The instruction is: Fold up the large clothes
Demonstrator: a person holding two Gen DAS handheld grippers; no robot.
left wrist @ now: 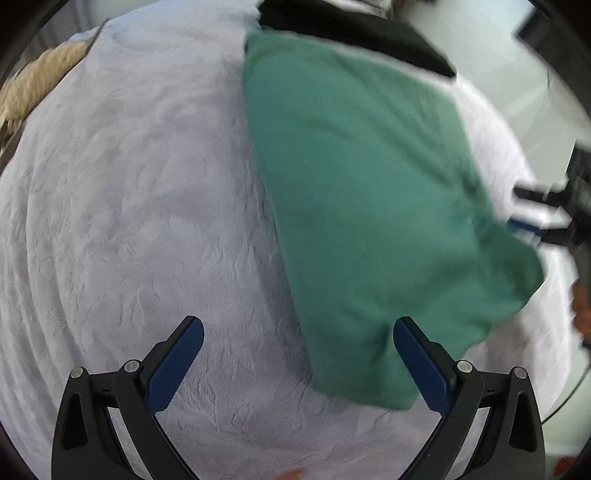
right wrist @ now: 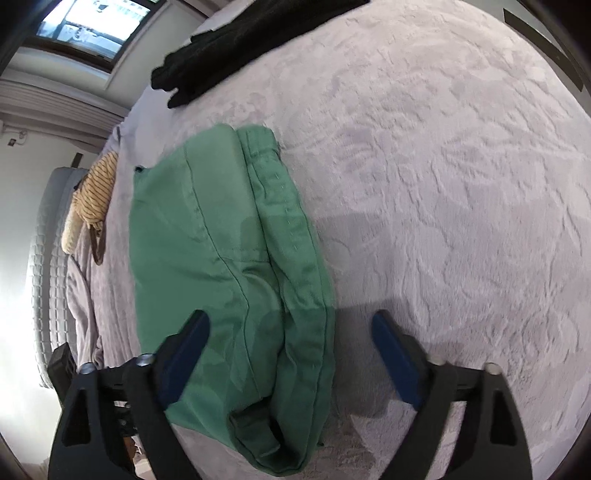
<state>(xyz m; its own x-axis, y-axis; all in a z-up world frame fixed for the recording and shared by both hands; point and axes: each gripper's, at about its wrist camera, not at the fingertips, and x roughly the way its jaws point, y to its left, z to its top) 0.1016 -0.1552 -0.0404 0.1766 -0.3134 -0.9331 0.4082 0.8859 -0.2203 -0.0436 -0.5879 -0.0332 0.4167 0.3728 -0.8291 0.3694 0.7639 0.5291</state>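
Note:
A green garment [left wrist: 369, 192] lies folded into a long stack on a pale grey plush bedspread [left wrist: 129, 221]. My left gripper [left wrist: 298, 328] is open and empty, hovering over the near end of the stack, with its right finger over the green cloth. In the right wrist view the green garment [right wrist: 229, 258] shows its waistband and seams, folded in layers. My right gripper [right wrist: 291, 325] is open and empty, above the garment's near right edge. The right gripper also shows in the left wrist view [left wrist: 546, 210], blurred, at the far right edge.
A black garment [right wrist: 240, 40] lies at the far end of the bedspread [right wrist: 461, 203], also in the left wrist view [left wrist: 354, 26]. A tan striped item [right wrist: 92, 192] sits near the bed's left edge. A grey quilted headboard [right wrist: 44, 258] and a window [right wrist: 92, 22] are at left.

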